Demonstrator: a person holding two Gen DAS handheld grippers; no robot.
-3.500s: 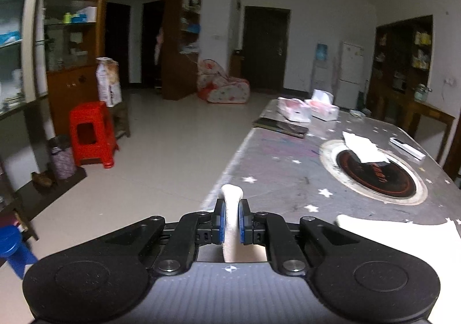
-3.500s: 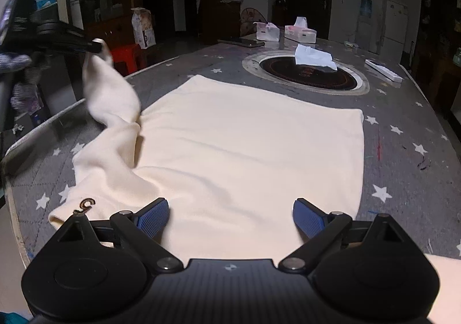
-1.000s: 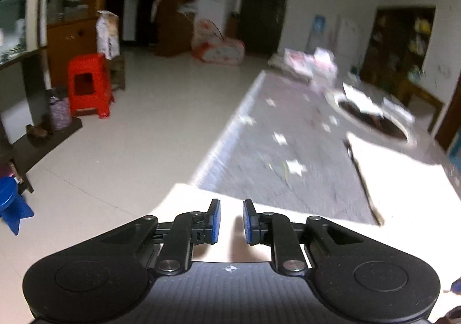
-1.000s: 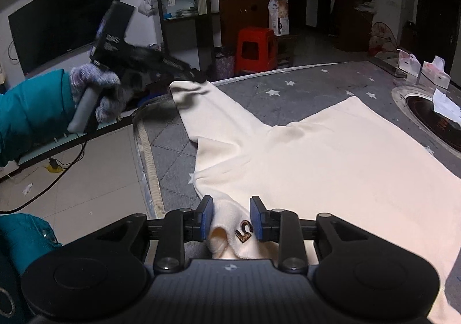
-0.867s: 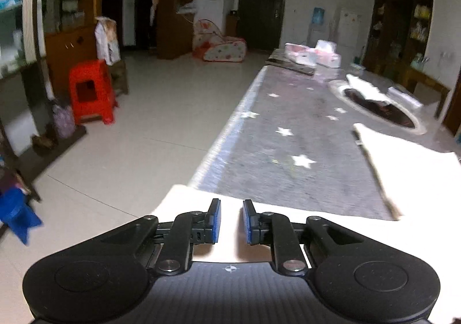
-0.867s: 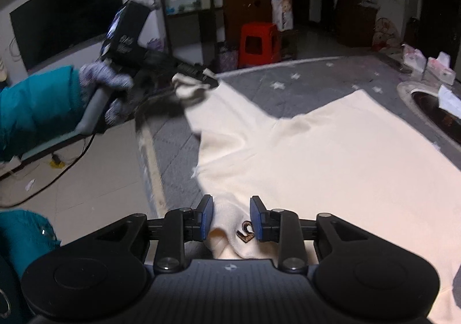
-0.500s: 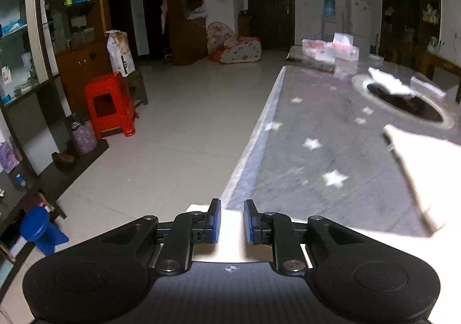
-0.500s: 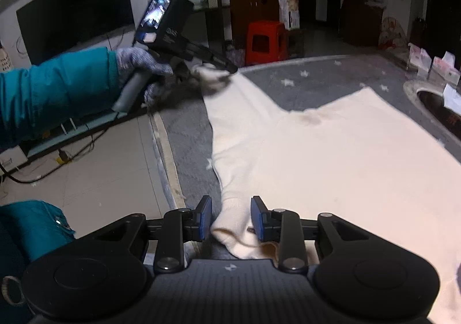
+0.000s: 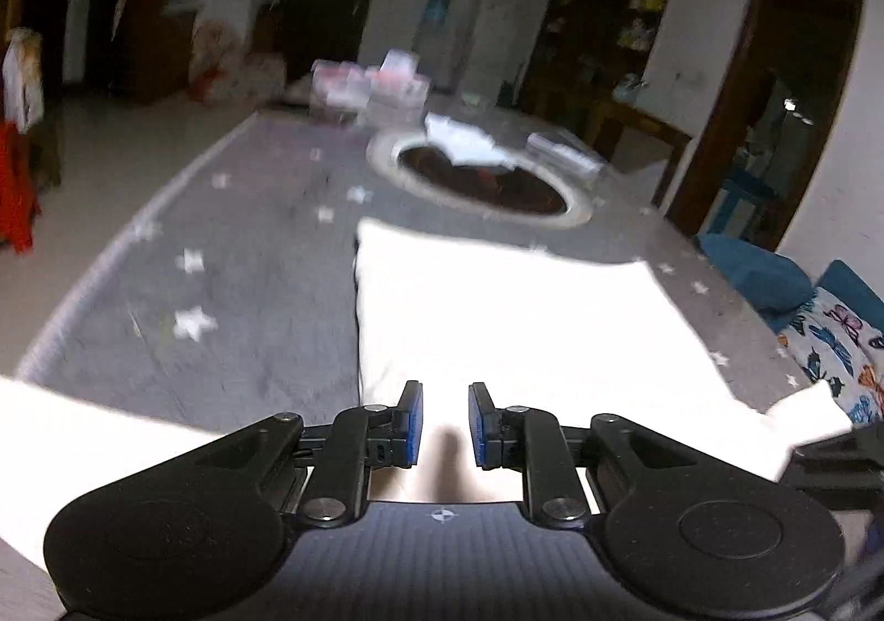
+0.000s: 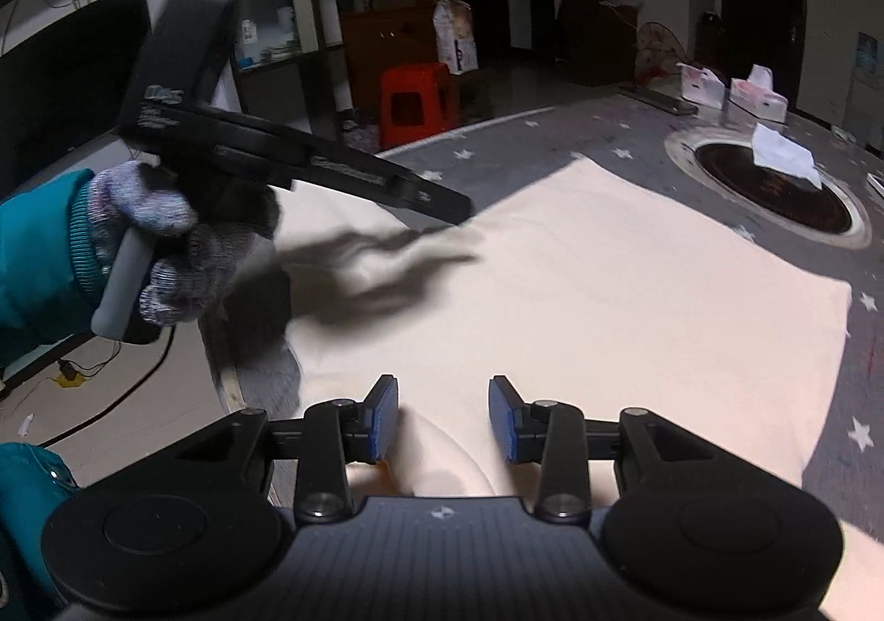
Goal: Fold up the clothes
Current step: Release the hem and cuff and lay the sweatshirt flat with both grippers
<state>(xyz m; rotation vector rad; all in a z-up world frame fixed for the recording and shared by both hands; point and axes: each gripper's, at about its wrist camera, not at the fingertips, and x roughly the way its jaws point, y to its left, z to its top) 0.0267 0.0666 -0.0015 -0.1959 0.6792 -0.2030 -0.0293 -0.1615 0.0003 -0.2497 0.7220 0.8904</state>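
My fingers: both pairs parted, nothing pinched, cream garment (image 10: 580,300) flat on the star-print table (image 10: 862,389).

Left gripper (image 9: 445,425) pads sit a small gap apart with cloth lying under the gap; right gripper (image 10: 443,416) pads stand wider, over a folded-in sleeve lobe (image 10: 442,450) at the near hem. Garment runs straight ahead of both, long axis toward the round burner inset (image 10: 773,190). Left one hovers over the folded left edge, so my guess is it's nearer for the next grab there. Tissue boxes (image 10: 729,93) and a white paper (image 10: 784,154) lie beyond the far edge, well apart; nothing blocks the cloth.
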